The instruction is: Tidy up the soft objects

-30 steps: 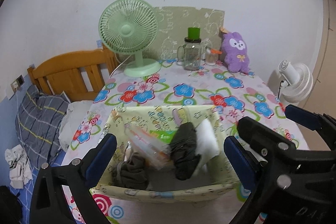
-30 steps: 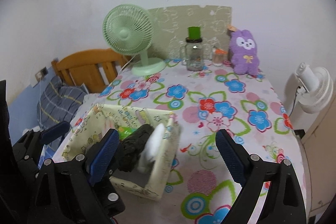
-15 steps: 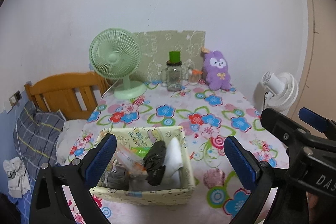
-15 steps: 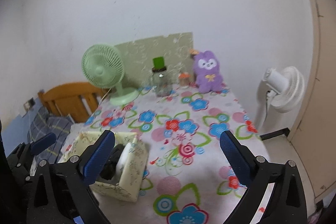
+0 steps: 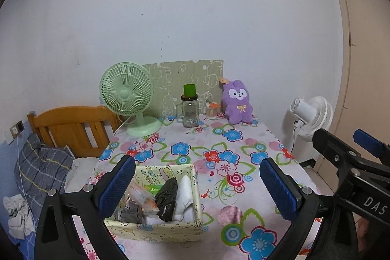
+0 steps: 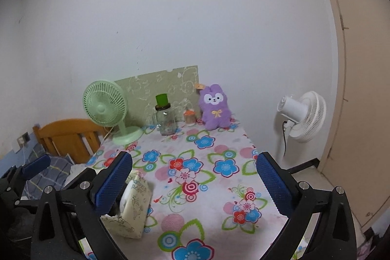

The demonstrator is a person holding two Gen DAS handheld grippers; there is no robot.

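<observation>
A cream printed fabric basket (image 5: 156, 228) stands near the front left of the flowered table (image 5: 243, 189). It holds a black rolled cloth (image 5: 167, 196), a white cloth (image 5: 186, 194), a grey cloth (image 5: 129, 211) and a clear packet (image 5: 139, 194). My left gripper (image 5: 196, 163) hovers above and behind the basket, open, with nothing between its blue pads. My right gripper (image 6: 194, 162) hangs open to the right of the basket (image 6: 136, 201), holding nothing. A purple plush toy (image 5: 237, 101) sits upright at the far edge against the wall.
A green desk fan (image 5: 126, 94), a glass jar with a green lid (image 5: 190, 111) and a small cup (image 5: 211, 111) line the table's back. A white standing fan (image 5: 312, 113) is off the right side. A wooden headboard (image 5: 70, 126) and a plaid pillow (image 5: 39, 167) lie left.
Both grippers have drawn back and upward from the basket, which now looks smaller and lower in both views. The right gripper's jaws have spread a little wider.
</observation>
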